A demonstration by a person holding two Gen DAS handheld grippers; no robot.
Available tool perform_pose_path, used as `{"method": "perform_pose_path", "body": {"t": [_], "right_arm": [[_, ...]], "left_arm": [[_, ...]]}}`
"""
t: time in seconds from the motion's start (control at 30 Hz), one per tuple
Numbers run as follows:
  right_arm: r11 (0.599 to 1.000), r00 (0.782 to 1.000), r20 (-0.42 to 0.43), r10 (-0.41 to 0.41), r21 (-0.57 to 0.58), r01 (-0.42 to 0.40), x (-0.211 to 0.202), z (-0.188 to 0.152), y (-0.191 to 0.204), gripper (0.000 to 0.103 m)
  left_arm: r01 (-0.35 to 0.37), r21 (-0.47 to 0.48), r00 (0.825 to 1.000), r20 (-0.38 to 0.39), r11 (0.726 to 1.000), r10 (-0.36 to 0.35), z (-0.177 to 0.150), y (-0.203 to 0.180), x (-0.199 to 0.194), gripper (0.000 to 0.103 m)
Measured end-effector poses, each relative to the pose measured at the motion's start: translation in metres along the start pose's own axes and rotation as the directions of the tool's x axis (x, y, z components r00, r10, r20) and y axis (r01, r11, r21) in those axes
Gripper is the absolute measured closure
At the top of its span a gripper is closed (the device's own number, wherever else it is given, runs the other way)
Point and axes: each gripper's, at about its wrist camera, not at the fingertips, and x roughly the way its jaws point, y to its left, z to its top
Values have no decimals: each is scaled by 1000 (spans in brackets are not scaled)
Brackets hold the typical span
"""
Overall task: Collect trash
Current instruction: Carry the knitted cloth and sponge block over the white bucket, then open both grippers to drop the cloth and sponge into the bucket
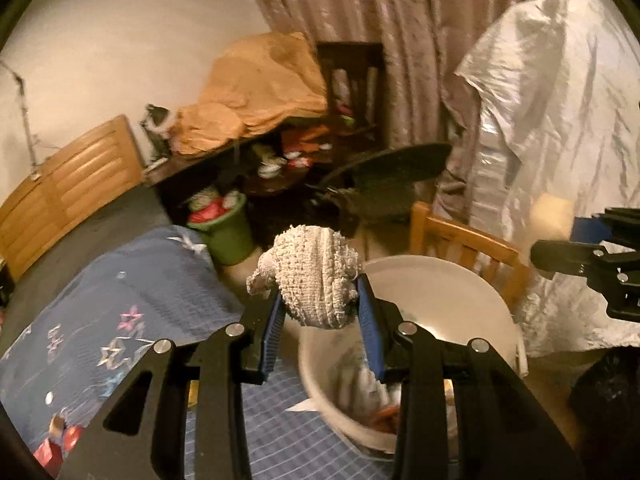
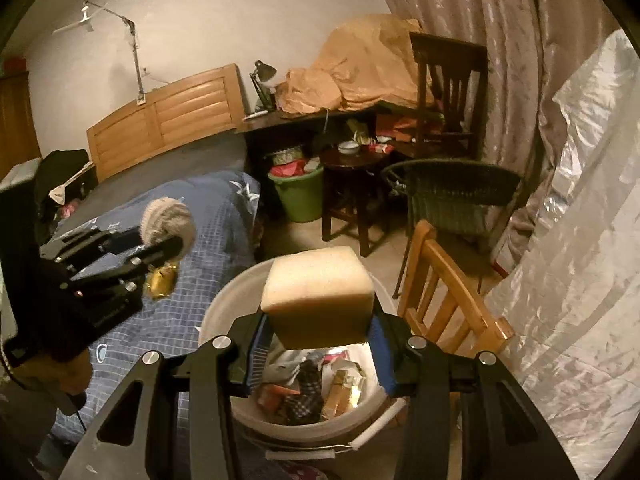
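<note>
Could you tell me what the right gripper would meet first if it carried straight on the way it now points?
Probably the white bucket: the right gripper, shut on a foam block, points down towards its open mouth.

Trash bucket (image 2: 224,304) stands beside the bed (image 2: 180,320) — bed left of it; wooden chair (image 2: 448,304) right; green bin (image 2: 300,196) behind.

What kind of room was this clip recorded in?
Most likely a cluttered bedroom: a bed with a wooden headboard and star-print blue quilt, a desk lamp on a side desk, and heavy curtains.
</note>
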Motion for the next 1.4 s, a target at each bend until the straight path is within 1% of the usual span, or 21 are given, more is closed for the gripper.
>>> {"method": "perform_pose_path", "body": {"t": [0.07, 0.23, 0.4, 0.57, 0.6, 0.63, 0.67, 0.7, 0.73, 0.77, 0.87, 1.17, 1.23, 1.3, 1.33, 1.4], "right_arm": [[1000, 1000, -19, 2, 10, -2, 10, -1, -8, 58], [1000, 999, -42, 8, 15, -7, 25, -9, -6, 58], [1000, 998, -65, 16, 12, -16, 40, -12, -7, 58], [1000, 997, -75, 30, 6, -30, 52, -10, -3, 58], [999, 996, -79, 35, 4, -35, 55, -9, -3, 58], [999, 996, -84, 42, 1, -42, 58, -9, -2, 58], [998, 993, -101, 58, -6, -59, 65, -7, 0, 55], [999, 993, -105, 48, -9, -49, 69, -6, 1, 41], [1000, 995, -96, 26, -4, -27, 72, -6, 0, 33], [1000, 996, -88, 26, -1, -26, 73, -5, 0, 29], [999, 997, -76, 30, 14, -29, 75, -5, -1, 29], [999, 998, -57, 18, 27, -17, 69, -11, -3, 29], [1000, 999, -34, 13, 29, -12, 64, -13, 0, 29], [999, 999, 23, 23, 30, -24, 52, -17, 9, 29], [999, 999, 41, 25, 30, -26, 48, -19, 12, 29], [1000, 994, 107, 17, 22, -19, 36, -27, 25, 29]], "left_arm": [[31, 11, 999, -22, 999, -31, -1, -9, 12, 70], [55, 37, 996, -69, 998, -53, -13, -18, 29, 70], [66, 36, 993, -103, 997, -62, -18, -16, 41, 70], [106, 20, 985, -142, 994, -102, -21, -11, 54, 70], [115, 18, 983, -149, 993, -111, -21, -11, 56, 69], [128, 19, 979, -165, 992, -123, -22, -12, 60, 66], [128, 20, 977, -173, 992, -122, -23, -12, 63, 65], [123, 16, 977, -177, 992, -118, -23, -11, 65, 55], [107, 3, 979, -177, 994, -105, -23, -8, 67, 41], [97, -11, 981, -168, 995, -97, -22, -6, 67, 37], [101, -44, 981, -162, 994, -107, -21, 4, 66, 35], [85, -70, 984, -151, 994, -95, -27, 13, 60, 35], [60, -81, 987, -142, 995, -71, -34, 18, 54, 35], [24, -98, 991, -129, 995, -36, -40, 26, 46, 35], [-12, -115, 994, -113, 993, -1, -47, 35, 36, 32], [-68, -152, 994, -91, 986, 55, -61, 51, 20, 25]]}}
